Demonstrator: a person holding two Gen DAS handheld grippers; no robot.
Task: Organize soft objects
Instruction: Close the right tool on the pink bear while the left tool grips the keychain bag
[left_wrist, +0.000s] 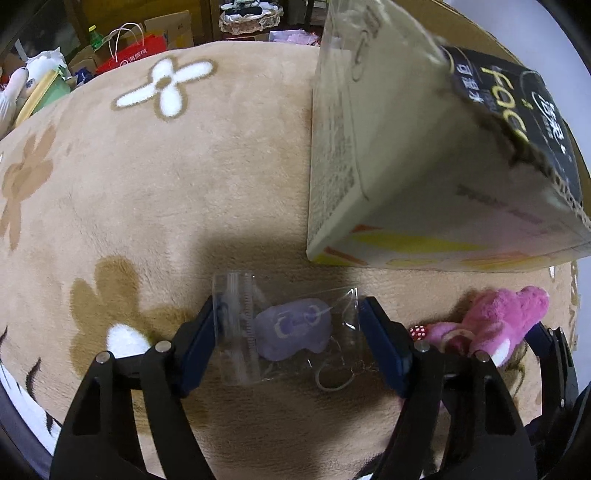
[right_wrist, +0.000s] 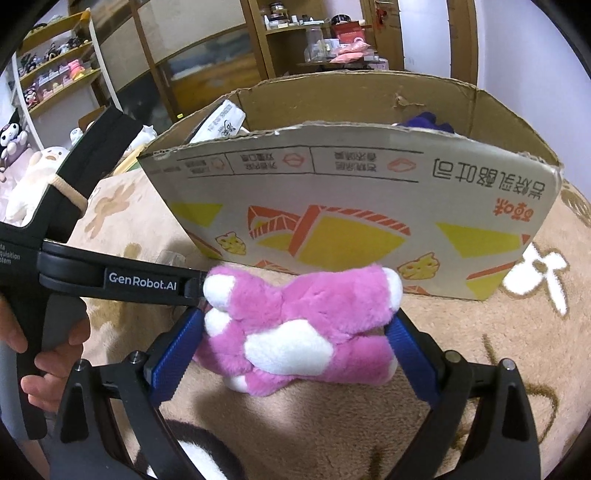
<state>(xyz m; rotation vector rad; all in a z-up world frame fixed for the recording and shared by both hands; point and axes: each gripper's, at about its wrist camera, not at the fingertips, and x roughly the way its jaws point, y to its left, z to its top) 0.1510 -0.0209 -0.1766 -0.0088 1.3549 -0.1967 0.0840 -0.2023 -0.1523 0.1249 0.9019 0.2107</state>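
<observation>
Two pickups are in hand at once, both just in front of the cardboard box (right_wrist: 351, 206) that stands on the flower-patterned blanket (left_wrist: 221, 166).

In the right wrist view the pink plush toy (right_wrist: 299, 325) is seen lodged between the blue fingers (right_wrist: 173, 354) of the right gripper (right_wrist: 295, 343); the pile is touched on both sides, so it is judged to be pinched, low over the blanket and at 6 o'clock of the box's printed wall.

In the left wrist view the left gripper (left_wrist: 291, 339) is pointed steeply down, with its fingers (left_wrist: 384, 343) spread on either side of a clear plastic bag (left_wrist: 284, 328) that holds a small lilac plush (left_wrist: 291, 328) and a key ring (left_wrist: 332, 376). The bag's edges are met or nearly met by the fingers, but no firm squeeze is shown. The bag lies flat at 7 o'clock of the box's near corner; the pink toy is seen at 3 o'clock of it.

The step is judged to be grasping, before anything is dropped into the box. Next, the left fingers need to be closed on the bag itself, since slippery film may slide out, and both loads must be lifted clear of the box's torn rim (right_wrist: 332, 129).
</observation>
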